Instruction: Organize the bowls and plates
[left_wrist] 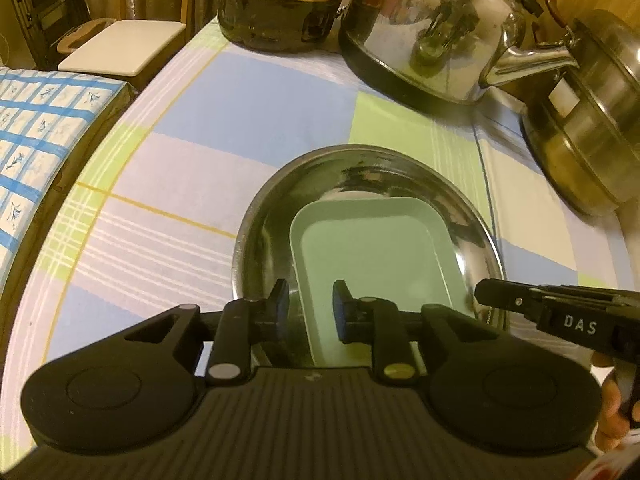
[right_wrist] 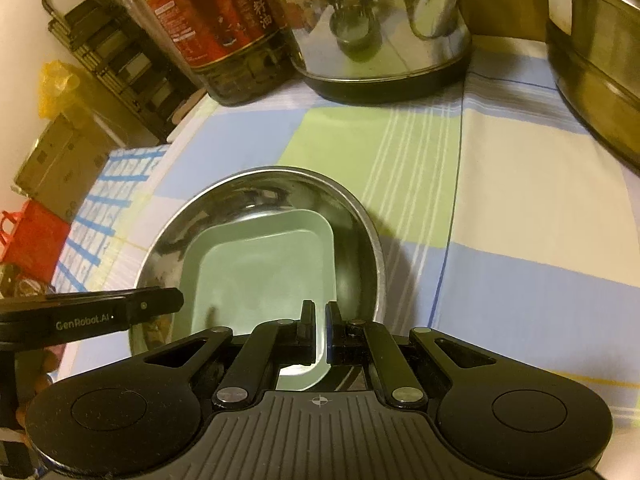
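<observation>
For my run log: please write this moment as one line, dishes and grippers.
stage: green dish inside steel bowl | left gripper: open, fingers astride dish wall | right gripper: shut on dish rim

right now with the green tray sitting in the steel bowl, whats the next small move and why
Probably open the right gripper and back both off. The tray already lies in the bowl; the right jaws pinch its near rim, while the left gripper straddles that rim with a gap.

A round, shiny steel bowl sits upright on the checked tablecloth, near the front of the table. Inside it lies a pale green square plastic dish with rounded corners and a raised rim, tilted against the bowl's near wall.
</observation>
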`<action>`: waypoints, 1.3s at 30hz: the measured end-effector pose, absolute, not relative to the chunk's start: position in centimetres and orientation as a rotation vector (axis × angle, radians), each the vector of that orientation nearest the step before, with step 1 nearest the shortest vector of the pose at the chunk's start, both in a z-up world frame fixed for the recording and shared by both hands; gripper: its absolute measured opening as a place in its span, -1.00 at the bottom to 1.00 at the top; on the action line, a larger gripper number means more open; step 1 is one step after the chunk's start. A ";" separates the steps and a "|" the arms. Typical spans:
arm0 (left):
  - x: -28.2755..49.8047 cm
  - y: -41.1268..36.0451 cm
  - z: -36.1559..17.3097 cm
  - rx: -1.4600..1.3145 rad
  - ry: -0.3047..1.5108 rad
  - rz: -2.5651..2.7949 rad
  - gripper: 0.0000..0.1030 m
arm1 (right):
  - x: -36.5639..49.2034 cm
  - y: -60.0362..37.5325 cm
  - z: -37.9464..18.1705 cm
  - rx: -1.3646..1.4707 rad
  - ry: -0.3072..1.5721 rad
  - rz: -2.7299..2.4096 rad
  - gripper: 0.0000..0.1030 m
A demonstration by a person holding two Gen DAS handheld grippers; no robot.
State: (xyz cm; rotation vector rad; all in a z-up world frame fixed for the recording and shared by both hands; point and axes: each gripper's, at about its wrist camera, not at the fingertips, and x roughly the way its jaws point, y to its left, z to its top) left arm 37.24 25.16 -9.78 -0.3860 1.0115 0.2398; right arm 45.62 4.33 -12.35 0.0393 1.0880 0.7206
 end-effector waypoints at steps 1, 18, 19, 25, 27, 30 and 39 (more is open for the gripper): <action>37.0 25.1 -9.5 -0.384 1.007 0.239 -0.57 | 45.5 4.3 -12.2 0.036 1.085 0.717 -0.92; 30.5 21.4 -3.3 -0.300 0.935 0.238 -0.49 | 40.6 0.0 -6.1 0.160 0.968 0.765 -0.37; 29.9 21.0 -3.0 -0.297 0.933 0.242 -0.49 | 40.2 -0.5 -5.7 0.168 0.961 0.768 -0.37; 26.5 18.3 -1.0 -0.303 0.913 0.254 -0.49 | 37.4 -4.6 -2.9 0.216 0.909 0.801 -0.32; 25.4 17.4 -0.5 -0.303 0.906 0.260 -0.49 | 36.5 -5.9 -2.5 0.234 0.902 0.802 -0.30; 23.7 15.9 -0.1 -0.301 0.901 0.266 -0.48 | 35.2 -8.1 -2.0 0.253 0.896 0.799 -0.29; 19.1 11.4 0.0 -0.318 0.907 0.268 -0.48 | 31.3 -13.3 -2.0 0.267 0.904 0.789 -0.26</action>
